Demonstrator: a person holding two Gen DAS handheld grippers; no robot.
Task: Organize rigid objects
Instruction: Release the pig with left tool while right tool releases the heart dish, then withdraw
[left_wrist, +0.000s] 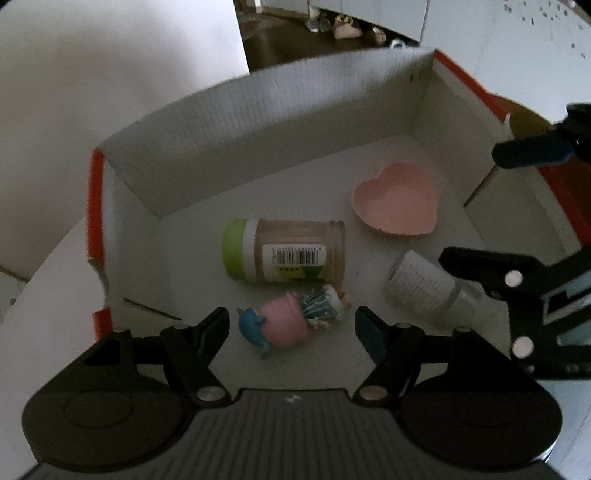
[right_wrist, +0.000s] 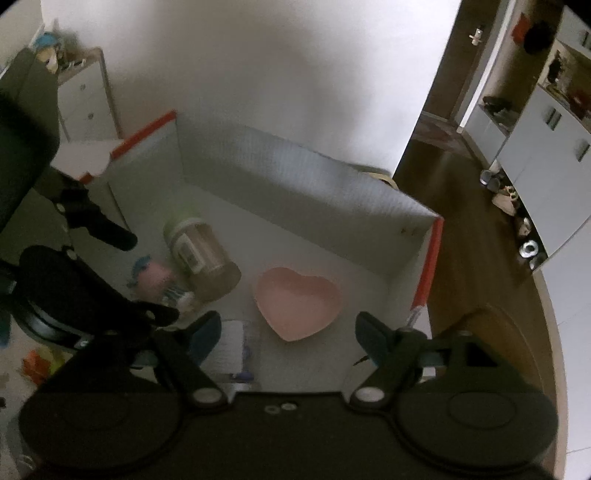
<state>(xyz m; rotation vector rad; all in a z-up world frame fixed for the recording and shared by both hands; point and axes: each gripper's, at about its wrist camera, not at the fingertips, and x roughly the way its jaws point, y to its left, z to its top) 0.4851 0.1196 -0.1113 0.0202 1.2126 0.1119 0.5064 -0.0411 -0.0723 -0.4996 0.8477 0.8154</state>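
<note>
Box (left_wrist: 258, 122) holds jar (left_wrist: 288, 251), heart dish (left_wrist: 397, 201), figurine (left_wrist: 288, 325), bottle (left_wrist: 421, 288) | both tools (left_wrist: 291, 325) (right_wrist: 288, 332) released

The right tool (left_wrist: 517, 206) hides the white bottle's (left_wrist: 424, 286) cap end in the left view. In the right view, blur smears the toy figure (right_wrist: 159, 280), and the frame's edge cuts the left tool (right_wrist: 146, 275).

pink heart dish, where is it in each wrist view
Left wrist view: the pink heart dish lies right of centre on the box floor, beyond the jar lying on its side.
Right wrist view: it sits at centre, just ahead of the open right gripper, point toward the camera.
Shared landmark: the jar with the green lid, left of the dish in both views.
</note>
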